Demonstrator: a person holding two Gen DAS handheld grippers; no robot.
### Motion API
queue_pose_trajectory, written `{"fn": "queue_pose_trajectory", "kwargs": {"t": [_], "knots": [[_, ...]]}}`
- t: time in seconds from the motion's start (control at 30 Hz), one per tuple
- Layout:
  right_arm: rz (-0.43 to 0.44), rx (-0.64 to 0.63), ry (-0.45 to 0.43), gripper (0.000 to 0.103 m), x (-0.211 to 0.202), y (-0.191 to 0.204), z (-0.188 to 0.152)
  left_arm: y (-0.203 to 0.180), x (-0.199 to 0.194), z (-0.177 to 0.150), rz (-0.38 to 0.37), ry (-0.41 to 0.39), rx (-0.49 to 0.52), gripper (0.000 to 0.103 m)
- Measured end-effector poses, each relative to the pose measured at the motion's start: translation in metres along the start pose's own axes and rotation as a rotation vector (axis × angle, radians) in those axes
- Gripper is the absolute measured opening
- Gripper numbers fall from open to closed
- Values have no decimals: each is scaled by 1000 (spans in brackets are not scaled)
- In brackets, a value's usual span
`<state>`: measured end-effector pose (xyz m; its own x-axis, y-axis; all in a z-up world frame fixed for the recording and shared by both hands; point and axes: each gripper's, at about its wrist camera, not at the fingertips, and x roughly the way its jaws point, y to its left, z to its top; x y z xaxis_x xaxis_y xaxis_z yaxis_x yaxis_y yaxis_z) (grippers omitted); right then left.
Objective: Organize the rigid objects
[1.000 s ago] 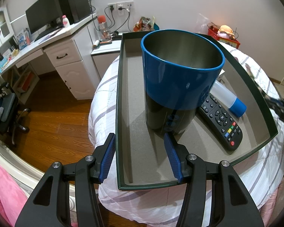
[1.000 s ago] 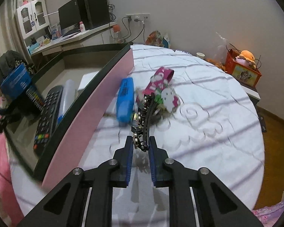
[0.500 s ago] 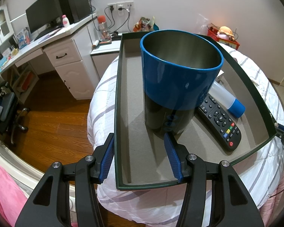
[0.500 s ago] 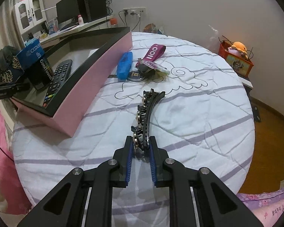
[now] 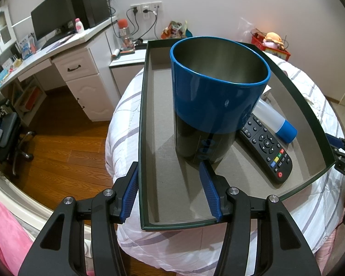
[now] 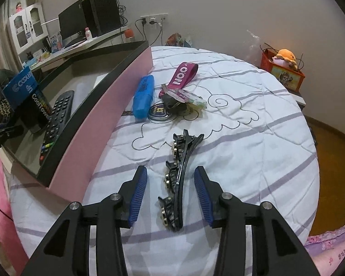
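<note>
A black jewelled hair clip (image 6: 179, 172) lies on the white bedspread between the open fingers of my right gripper (image 6: 170, 195), which is empty. Beyond it lie a blue case (image 6: 143, 97) and a magenta strap with keys (image 6: 180, 84). A dark-rimmed box with pink sides (image 6: 112, 99) stands to the left. In the left wrist view the box (image 5: 147, 138) holds a blue and black tin (image 5: 216, 101), a black remote (image 5: 266, 147) and a white tube with a blue cap (image 5: 276, 122). My left gripper (image 5: 171, 193) is open, straddling the box's near left wall.
A white desk (image 5: 64, 53) with a monitor stands at the left over a wood floor (image 5: 64, 133). A red bin with a plush toy (image 6: 283, 69) sits beyond the bed. An office chair (image 5: 4, 135) is at the far left.
My right gripper has opened and let go of the hair clip, which now lies on the bedspread. The left gripper and the box have barely moved.
</note>
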<state>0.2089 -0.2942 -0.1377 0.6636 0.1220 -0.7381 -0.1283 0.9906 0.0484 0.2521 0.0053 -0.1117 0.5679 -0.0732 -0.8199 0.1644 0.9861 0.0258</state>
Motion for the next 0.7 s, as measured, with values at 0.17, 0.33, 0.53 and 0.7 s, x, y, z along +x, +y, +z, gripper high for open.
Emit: {"fn": "queue_pose_trajectory", "kwargs": {"t": [0.17,0.33,0.53,0.7], "knots": [[-20,-20,-1,33,1,3,-1,0,0,0,1,0,1,53],[-40,-38,9,18,-2,5,0,0,0,0,1,0,0,53],[-58,-50,-8,18,-11,10,2,0,0,0,0,0,0,53],[-58,-58,-47,18,-28,13,12,0,0,0,0,0,0,53]]}}
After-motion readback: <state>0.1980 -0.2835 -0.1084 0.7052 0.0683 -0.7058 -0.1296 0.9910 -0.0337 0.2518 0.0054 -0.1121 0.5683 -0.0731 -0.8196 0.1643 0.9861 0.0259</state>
